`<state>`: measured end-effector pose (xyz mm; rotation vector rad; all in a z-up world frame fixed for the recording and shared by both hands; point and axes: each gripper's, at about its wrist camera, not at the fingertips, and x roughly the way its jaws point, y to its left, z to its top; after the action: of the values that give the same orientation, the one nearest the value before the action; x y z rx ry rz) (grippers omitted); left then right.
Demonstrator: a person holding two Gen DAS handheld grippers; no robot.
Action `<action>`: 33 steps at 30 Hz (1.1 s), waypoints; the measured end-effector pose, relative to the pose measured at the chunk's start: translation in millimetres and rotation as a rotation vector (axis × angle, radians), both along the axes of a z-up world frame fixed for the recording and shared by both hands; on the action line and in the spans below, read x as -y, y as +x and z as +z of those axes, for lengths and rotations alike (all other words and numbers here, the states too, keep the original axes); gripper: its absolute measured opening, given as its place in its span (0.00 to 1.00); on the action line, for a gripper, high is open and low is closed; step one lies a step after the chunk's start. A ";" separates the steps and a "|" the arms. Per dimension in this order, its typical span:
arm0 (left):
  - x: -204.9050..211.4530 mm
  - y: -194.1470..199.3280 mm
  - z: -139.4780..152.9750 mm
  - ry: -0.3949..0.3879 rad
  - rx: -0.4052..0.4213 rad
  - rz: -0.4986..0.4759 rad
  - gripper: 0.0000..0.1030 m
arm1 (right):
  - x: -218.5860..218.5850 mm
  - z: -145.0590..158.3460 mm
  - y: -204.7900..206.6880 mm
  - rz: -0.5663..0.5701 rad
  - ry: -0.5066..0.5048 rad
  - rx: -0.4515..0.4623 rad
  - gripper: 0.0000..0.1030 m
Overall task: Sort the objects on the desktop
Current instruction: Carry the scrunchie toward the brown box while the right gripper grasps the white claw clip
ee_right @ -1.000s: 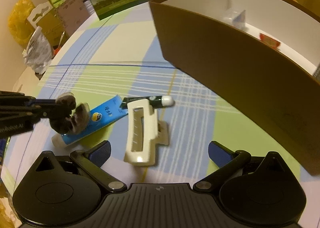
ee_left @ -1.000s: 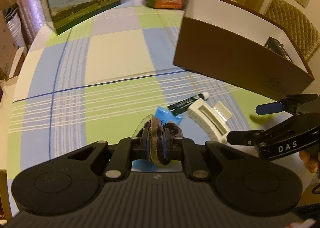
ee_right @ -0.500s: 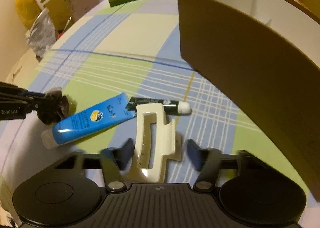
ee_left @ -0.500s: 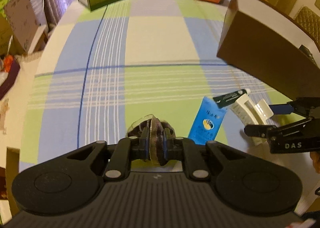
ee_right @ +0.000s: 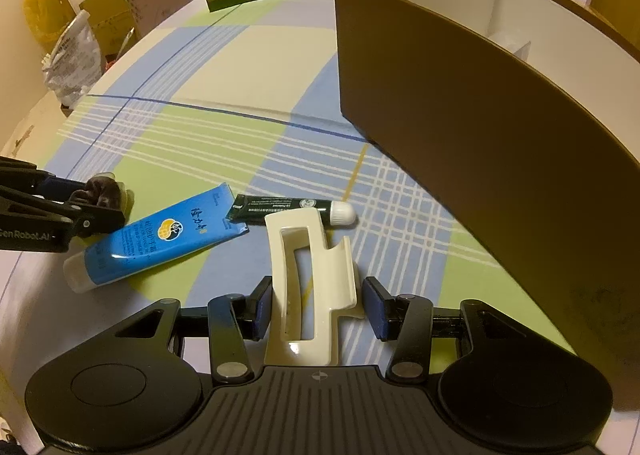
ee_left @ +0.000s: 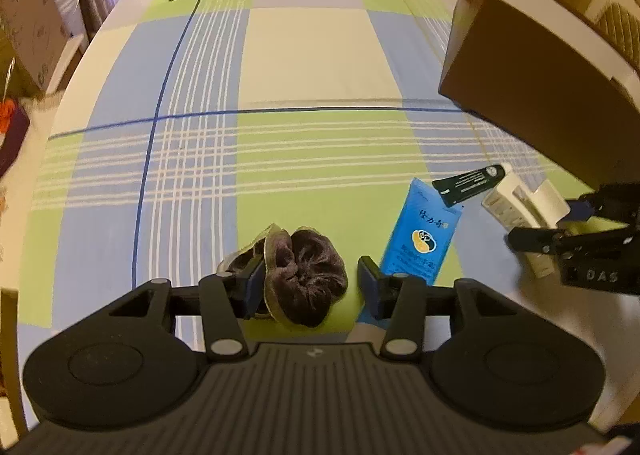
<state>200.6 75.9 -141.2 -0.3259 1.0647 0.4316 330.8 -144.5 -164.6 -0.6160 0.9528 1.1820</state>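
Two grips: left fingers opening around scrunchie, right fingers loosely bracketing hair claw.

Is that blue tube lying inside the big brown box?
No, the blue tube lies flat on the checked tablecloth, outside the brown box, beside a small dark tube.

Our left claw is matte black with a ribbed grey-black housing, two round discs, silver screw heads and blue pads. Our right claw looks the same; its side reads "DAS", the left's "GenRobot.AI".
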 end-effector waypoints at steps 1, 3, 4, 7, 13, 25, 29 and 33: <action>1.0 1.2 -0.7 0.010 -0.004 -0.006 0.40 | 0.5 0.3 -0.3 0.002 0.000 0.003 0.43; 2.7 2.7 -1.5 0.028 -0.010 -0.012 0.37 | -0.3 0.0 -0.9 0.006 0.001 0.010 0.43; 3.1 2.5 -2.1 0.038 -0.013 -0.013 0.35 | -0.5 -0.2 -1.3 0.010 0.001 0.014 0.43; 2.9 1.2 -2.2 0.047 -0.013 -0.018 0.34 | -0.2 -1.3 -3.6 0.026 0.001 0.035 0.43; 6.0 -1.4 -2.6 0.082 -0.016 -0.020 0.24 | 5.0 -2.0 -8.0 0.054 -0.004 0.074 0.40; 11.2 -19.5 8.3 0.067 0.007 0.002 0.16 | 41.1 12.5 1.2 -0.030 0.002 -0.008 0.38; 15.2 -25.8 21.3 0.058 0.035 0.004 0.16 | 57.5 27.6 7.2 -0.074 0.034 -0.036 0.38; 24.7 -28.0 43.0 0.057 0.088 -0.015 0.16 | 72.3 45.1 13.8 -0.113 0.061 -0.053 0.38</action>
<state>172.6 51.2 -98.3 -0.2832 0.9670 0.4298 344.6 -216.8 -119.6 -0.4783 0.9803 1.1272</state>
